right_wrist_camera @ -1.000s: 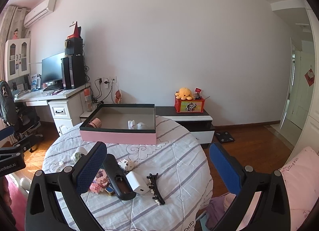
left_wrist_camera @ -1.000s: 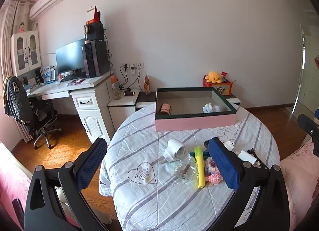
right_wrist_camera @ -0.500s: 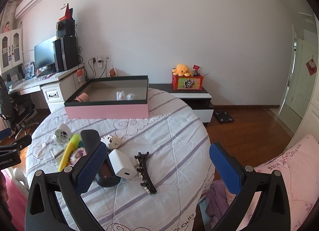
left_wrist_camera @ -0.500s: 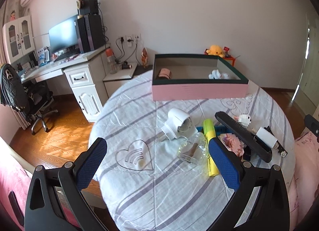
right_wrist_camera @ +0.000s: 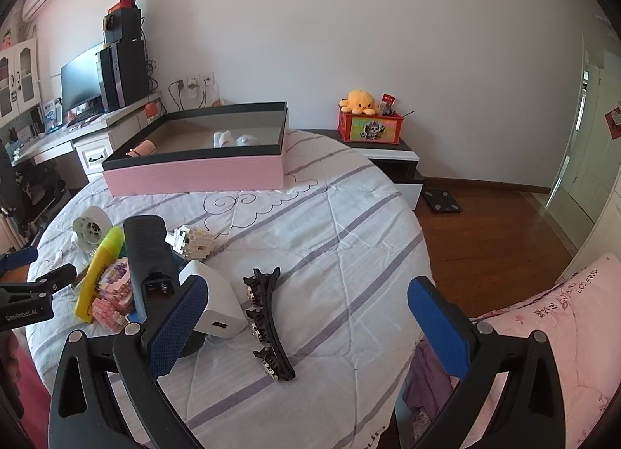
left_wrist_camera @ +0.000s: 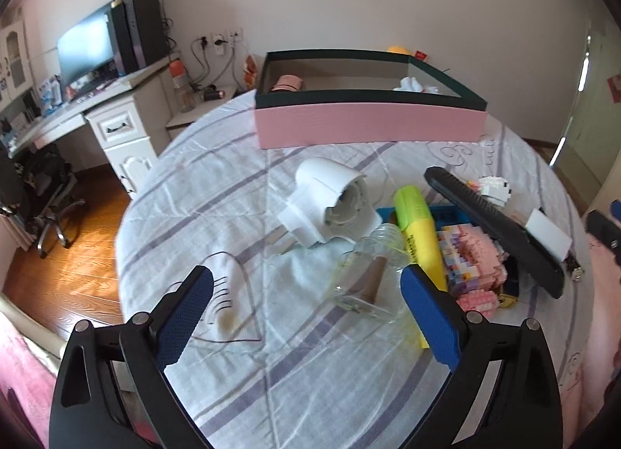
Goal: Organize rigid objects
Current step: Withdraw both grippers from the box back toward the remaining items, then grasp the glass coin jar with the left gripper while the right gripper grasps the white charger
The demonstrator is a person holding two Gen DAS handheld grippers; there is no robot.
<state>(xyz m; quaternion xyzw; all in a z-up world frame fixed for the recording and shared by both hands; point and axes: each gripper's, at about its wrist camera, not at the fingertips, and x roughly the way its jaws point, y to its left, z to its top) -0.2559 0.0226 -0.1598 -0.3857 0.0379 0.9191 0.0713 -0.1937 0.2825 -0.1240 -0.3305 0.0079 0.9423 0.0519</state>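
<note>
Now the left gripper [left_wrist_camera: 306,290] hangs over the near side of the round table [left_wrist_camera: 310,390], its blue pads spread wide with nothing pressed between them; the jaws have just been closing a little from their widest. In the left wrist view a clear glass bottle [left_wrist_camera: 368,274] lies on its side in the gap, close to the right pad at about 2 o'clock from the gripper's middle, not touched. A white plug adapter [left_wrist_camera: 330,204] lies beyond it at 12 o'clock, and a yellow highlighter [left_wrist_camera: 417,231] runs along the bottle's right side, passing behind the right pad. Farther toward 2 o'clock sit pink building blocks [left_wrist_camera: 477,255] and a black remote control [left_wrist_camera: 493,227], which leans across the pile. The pink box [left_wrist_camera: 368,125] with a dark rim stands at the far side of the table, at 12 o'clock, holding a few small things.

The right gripper [right_wrist_camera: 306,317] is likewise spread wide and holds nothing. In its view a black hair clip [right_wrist_camera: 268,317] lies on the cloth between the pads, left of centre, and a white charger [right_wrist_camera: 215,301] rests partly behind the left pad, touching the remote.

Compared with a second ago, both views look more steeply down on the table: the clutter fills much more of each picture, the wall and ceiling take up less, and the bottle now lies between the left pads rather than ahead of them.
</note>
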